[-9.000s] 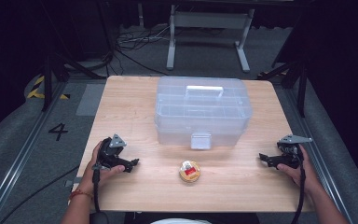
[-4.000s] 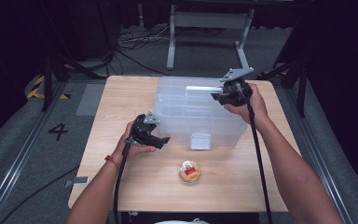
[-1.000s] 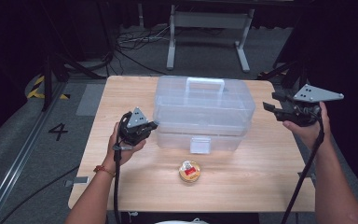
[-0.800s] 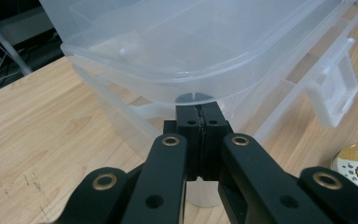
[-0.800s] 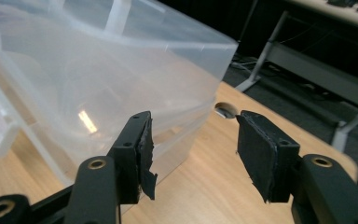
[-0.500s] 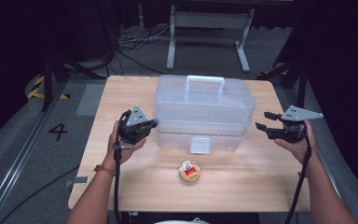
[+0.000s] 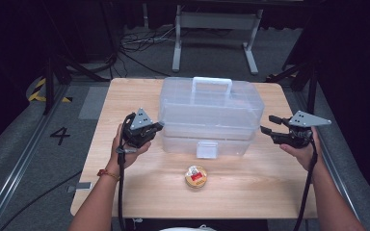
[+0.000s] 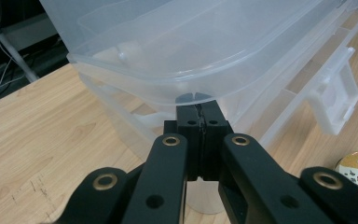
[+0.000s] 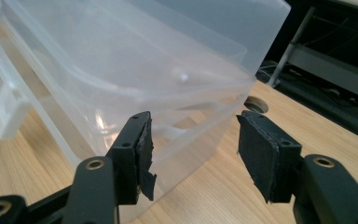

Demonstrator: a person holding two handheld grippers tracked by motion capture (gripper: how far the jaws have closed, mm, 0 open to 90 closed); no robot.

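Observation:
A clear plastic storage box [image 7: 209, 113] with a white upright handle [image 7: 212, 84] stands on the wooden table [image 7: 125, 96]. My left gripper [image 7: 158, 127] is shut, its tips against the box's left end. In the left gripper view the joined tips [image 8: 196, 100] sit just under the lid's rim [image 8: 191, 70], with nothing between the jaws. My right gripper [image 7: 266, 124] is open at the box's right end. In the right gripper view its jaws [image 9: 193, 149] stand apart and the box's corner [image 9: 121, 60] lies just ahead, untouched.
A small round tin [image 7: 195, 176] with a red and gold top lies in front of the box, near its white front latch [image 7: 206, 149]. Bare tabletop lies left and right of the box. Metal stands and cables sit on the dark floor beyond the table.
My right gripper has come down from above to the level of the box's right end. The left gripper and the box have stayed where they were.

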